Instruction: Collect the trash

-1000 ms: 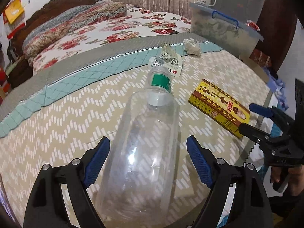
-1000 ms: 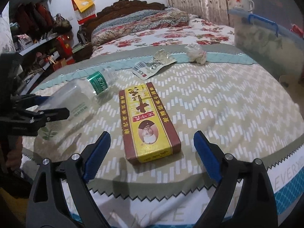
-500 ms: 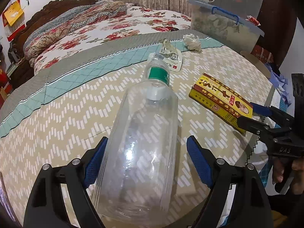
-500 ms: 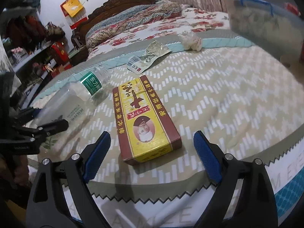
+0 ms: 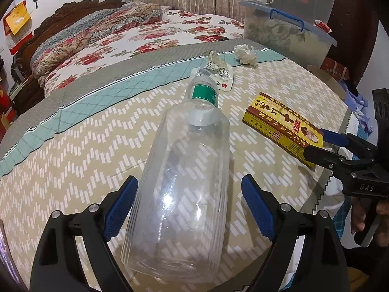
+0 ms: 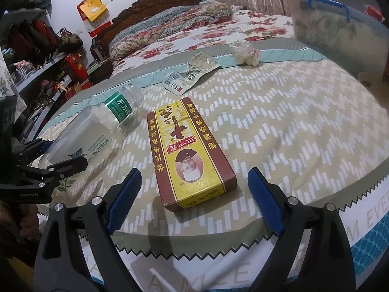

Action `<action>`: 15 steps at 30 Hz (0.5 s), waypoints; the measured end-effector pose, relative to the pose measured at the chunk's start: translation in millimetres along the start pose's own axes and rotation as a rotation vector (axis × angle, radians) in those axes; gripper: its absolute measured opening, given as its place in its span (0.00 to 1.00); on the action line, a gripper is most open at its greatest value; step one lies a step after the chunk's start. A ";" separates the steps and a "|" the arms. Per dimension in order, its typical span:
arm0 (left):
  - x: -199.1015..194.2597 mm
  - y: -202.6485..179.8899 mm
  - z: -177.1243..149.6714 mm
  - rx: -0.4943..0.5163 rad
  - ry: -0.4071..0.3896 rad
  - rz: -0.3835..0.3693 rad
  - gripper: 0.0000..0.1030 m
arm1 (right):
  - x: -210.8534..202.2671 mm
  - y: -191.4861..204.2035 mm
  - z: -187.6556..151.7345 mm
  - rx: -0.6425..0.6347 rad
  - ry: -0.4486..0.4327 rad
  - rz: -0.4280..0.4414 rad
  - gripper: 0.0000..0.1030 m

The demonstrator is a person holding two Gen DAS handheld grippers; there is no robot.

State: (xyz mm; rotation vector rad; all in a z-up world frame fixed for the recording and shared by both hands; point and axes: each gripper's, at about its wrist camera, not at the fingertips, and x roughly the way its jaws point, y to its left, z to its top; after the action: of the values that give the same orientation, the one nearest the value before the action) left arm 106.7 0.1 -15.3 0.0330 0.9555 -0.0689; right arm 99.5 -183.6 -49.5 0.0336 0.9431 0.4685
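A clear plastic bottle [image 5: 184, 185] with a green label lies on its side on the round table, its base between the open jaws of my left gripper [image 5: 189, 194]; the left pad touches or nearly touches it. It also shows in the right wrist view [image 6: 97, 131]. A yellow and brown carton [image 6: 192, 155] lies flat in front of my right gripper [image 6: 194, 187], which is open with its jaws either side of the carton's near end. The carton also shows in the left wrist view [image 5: 284, 129]. A torn wrapper [image 6: 192, 75] and a crumpled paper ball [image 6: 244, 52] lie farther back.
The table has a chevron cloth [image 6: 291, 121] with a zigzag edge near me. A lidded plastic storage bin [image 5: 289, 36] with a mug on top stands at the back right. A bed with a floral cover [image 5: 145, 39] lies behind the table.
Both grippers have moved forward: the bottle sits deeper between the left jaws, and the carton is closer to the right jaws. Both stay open.
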 end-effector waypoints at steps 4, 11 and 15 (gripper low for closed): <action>2.2 3.6 -3.2 -0.025 0.013 -0.023 0.86 | 2.7 -2.7 0.3 0.016 0.010 0.006 0.86; -0.9 16.4 -17.0 -0.141 -0.014 -0.099 0.91 | -4.1 -10.4 -8.3 0.110 0.003 0.033 0.87; -0.6 18.7 -29.8 -0.175 -0.026 -0.084 0.91 | -8.8 -8.9 -13.6 0.136 0.002 0.037 0.93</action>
State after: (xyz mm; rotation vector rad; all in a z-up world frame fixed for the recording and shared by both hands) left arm 83.4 20.5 -32.1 -0.1693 0.9337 -0.0632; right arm 87.8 -197.4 -52.9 0.1743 0.9769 0.4375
